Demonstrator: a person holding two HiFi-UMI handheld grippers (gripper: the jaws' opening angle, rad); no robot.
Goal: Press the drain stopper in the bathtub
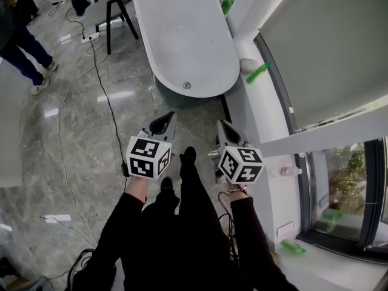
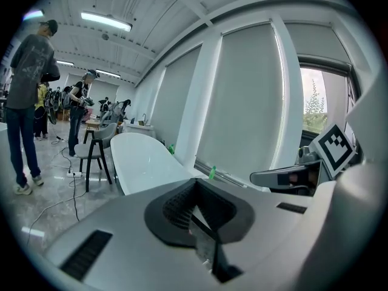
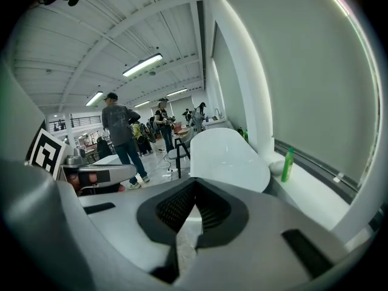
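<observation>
The white oval bathtub (image 1: pixel 182 35) stands ahead of me on the marble floor, and its small round metal drain stopper (image 1: pixel 187 85) sits in the near end of the basin. My left gripper (image 1: pixel 163 123) and right gripper (image 1: pixel 225 129) hang side by side in the air, short of the tub's near rim, both pointing at it. Each is shut with nothing between the jaws. The left gripper view looks past the closed left gripper (image 2: pixel 195 183) to the tub (image 2: pixel 145 159). In the right gripper view the right gripper (image 3: pixel 194 187) is closed too, with the tub (image 3: pixel 227 156) beyond it. The stopper is hidden in both gripper views.
A white window ledge (image 1: pixel 257 111) runs along the tub's right side with a green bottle (image 1: pixel 257 73) lying on it. A black chair (image 1: pixel 112 8) and a power strip (image 1: pixel 90 37) with a cable (image 1: pixel 109 102) sit to the left. A person (image 1: pixel 24 47) stands at far left.
</observation>
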